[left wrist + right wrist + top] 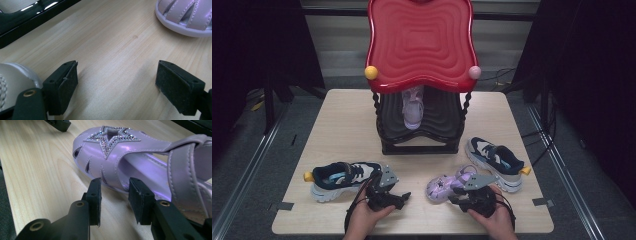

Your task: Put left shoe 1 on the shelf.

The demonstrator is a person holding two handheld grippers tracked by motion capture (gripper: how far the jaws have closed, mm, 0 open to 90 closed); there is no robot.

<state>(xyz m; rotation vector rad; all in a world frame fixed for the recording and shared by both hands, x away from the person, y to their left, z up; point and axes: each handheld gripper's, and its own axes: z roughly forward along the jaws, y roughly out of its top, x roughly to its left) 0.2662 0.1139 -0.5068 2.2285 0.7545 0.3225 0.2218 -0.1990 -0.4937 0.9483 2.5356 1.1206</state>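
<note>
Lilac star sandal (130, 157) lying front of the red-roofed black shoe stand (419, 75). Right gripper (115, 202) at its near edge, jaws narrowed, gripping nothing. Left gripper (116, 85) left of sandal, jaws wide. No legible brand or writing

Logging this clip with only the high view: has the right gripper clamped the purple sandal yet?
Observer: No. In the right gripper view, the right gripper has its jaws apart, and the purple sandal has its side just beyond them, unclamped.
Operator: And the left one?
Observer: The left gripper is wide open over the bare table, with nothing between its jaws.
Operator: Any marking on the sandal's toe?
Observer: A glittery star with a cut-out centre.
</note>
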